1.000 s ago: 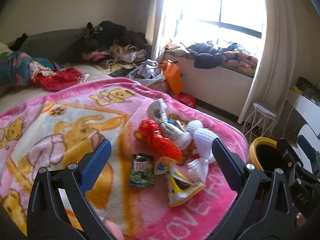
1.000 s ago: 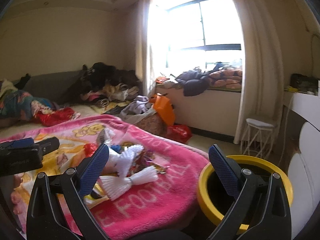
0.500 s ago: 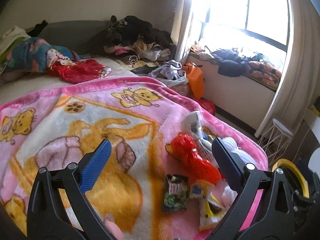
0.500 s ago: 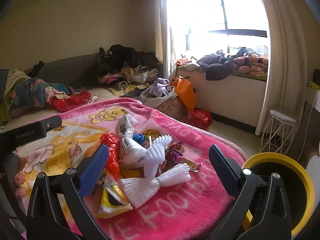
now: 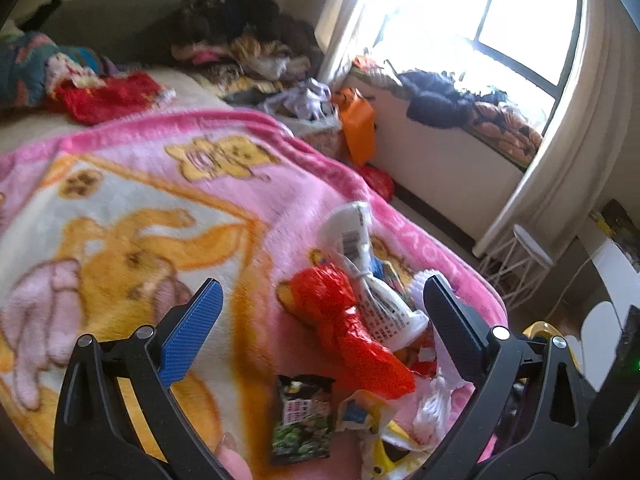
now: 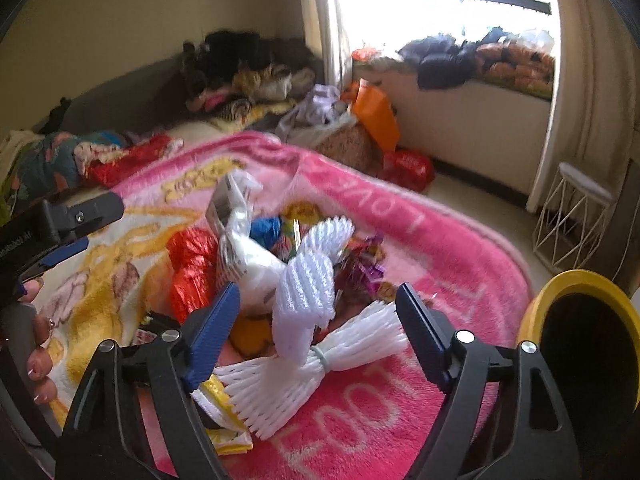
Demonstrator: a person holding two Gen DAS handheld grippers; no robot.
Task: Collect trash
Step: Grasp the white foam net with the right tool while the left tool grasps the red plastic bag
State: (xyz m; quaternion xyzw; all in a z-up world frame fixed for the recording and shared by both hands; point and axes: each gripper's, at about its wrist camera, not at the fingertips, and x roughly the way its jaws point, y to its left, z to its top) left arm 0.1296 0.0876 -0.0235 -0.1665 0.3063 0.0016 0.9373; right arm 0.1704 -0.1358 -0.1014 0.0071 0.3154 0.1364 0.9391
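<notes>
Your right gripper [image 6: 318, 316]: jaws just been closing, still spread, pads clear of white foam net [image 6: 308, 300] between them. Your left gripper [image 5: 320, 320]: jaws wide apart, holding nothing, over red wrapper [image 5: 344, 328]. Trash heaped on pink blanket [image 6: 440, 240]; yellow bin [image 6: 576, 320] beside bed, right.

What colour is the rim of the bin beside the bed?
Yellow, with a dark inside. The bin shows best in the right wrist view, at the lower right.

The fluffy pink fleece blanket [image 6: 460, 256] carries white letters "FOOT" and, upside down, "LOVE"; other print is unreadable.
</notes>
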